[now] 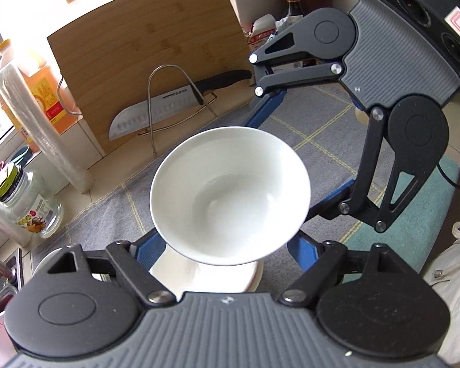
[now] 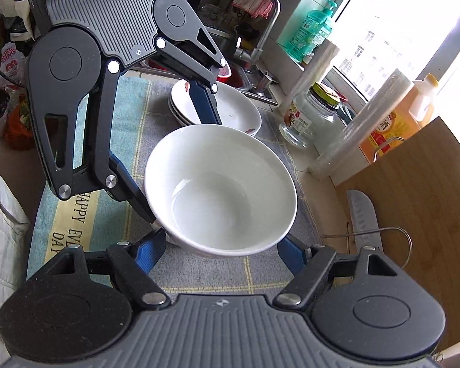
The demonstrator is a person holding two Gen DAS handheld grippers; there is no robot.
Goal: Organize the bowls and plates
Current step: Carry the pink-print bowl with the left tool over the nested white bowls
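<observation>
White bowl rides above the grey mat on the counter, clamped between both claws at once: left claw grasping its near sides, right claw likewise from the opposite quarter. Stacked plates sit behind on the mat, near the sink.

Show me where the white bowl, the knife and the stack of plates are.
white bowl (image 1: 230,196): left wrist view, on its inner wall.
knife (image 1: 144,113): left wrist view, on the blade, propped against the cutting board.
stack of plates (image 2: 239,113): right wrist view, on the top plate's inside.
</observation>
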